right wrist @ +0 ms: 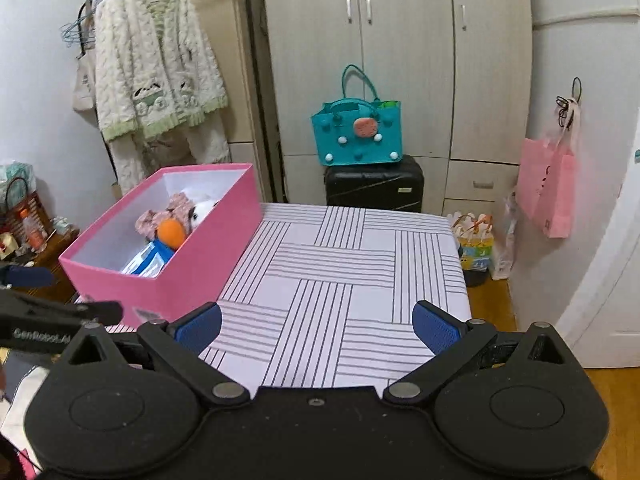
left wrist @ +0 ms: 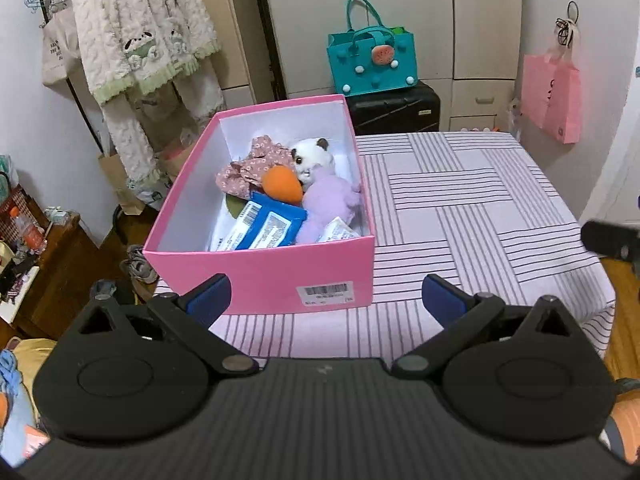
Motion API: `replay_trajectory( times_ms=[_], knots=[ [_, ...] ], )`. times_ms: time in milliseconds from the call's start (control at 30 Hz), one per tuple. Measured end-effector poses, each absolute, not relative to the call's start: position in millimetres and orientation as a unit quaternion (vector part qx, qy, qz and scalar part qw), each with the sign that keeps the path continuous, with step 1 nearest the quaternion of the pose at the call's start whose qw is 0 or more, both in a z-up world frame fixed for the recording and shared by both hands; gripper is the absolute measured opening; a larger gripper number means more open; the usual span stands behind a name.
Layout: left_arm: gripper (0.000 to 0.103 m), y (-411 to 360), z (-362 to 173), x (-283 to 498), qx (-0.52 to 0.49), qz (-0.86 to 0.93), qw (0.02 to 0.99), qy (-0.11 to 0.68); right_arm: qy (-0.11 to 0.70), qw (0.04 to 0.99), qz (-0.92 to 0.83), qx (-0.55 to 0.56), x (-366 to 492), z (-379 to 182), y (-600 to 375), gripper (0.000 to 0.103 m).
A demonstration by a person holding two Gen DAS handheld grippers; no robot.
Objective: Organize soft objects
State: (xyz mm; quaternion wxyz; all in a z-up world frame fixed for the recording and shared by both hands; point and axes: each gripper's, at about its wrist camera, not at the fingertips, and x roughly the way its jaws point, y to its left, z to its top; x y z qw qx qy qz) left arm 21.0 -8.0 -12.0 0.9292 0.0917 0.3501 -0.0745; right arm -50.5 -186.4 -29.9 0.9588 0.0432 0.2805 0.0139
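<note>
The striped worktop point(right wrist: 340, 280) is bare of loose items. Toys sit gathered in the box point(left wrist: 260, 276) (sorting looks done). Left tool point(left wrist: 326, 300) and right tool point(right wrist: 316, 330) gape wide, empty.

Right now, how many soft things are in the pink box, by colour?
Orange: 1, the orange plush
Purple: 1, the purple plush
White: 1, the panda plush
Pink flowery: 1, the floral cloth
Total: 4 in the pink box, not counting the packets.

A teal handbag point(right wrist: 357, 136) sits atop a black suitcase point(right wrist: 374, 184) before the wardrobe point(right wrist: 400, 60) — a pink bag point(right wrist: 548, 188) hangs right, fleece pyjamas point(right wrist: 156, 80) hang left. A striped cloth point(right wrist: 348, 280) covers the table.
</note>
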Motion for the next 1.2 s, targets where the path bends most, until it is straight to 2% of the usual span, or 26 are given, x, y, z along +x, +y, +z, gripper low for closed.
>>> replay_trajectory(
  times_ms=[267,633,1200],
  knots=[
    [0.103,-10.3,-16.3,15.5,0.081,-0.11,0.927,0.349,0.269,0.963,0.006,0.028,-71.3,-19.9,-179.6,0.103],
    [0.103,3.9,-17.6,19.2,0.082,-0.083,0.934,0.336,0.275,0.961,-0.024,-0.005,-58.6,-22.3,-157.3,0.103],
    [0.103,7.4,-17.0,3.8,0.083,-0.102,0.945,0.3,0.23,0.972,-0.039,-0.008,-70.6,-23.3,-152.0,0.103]
  ],
)
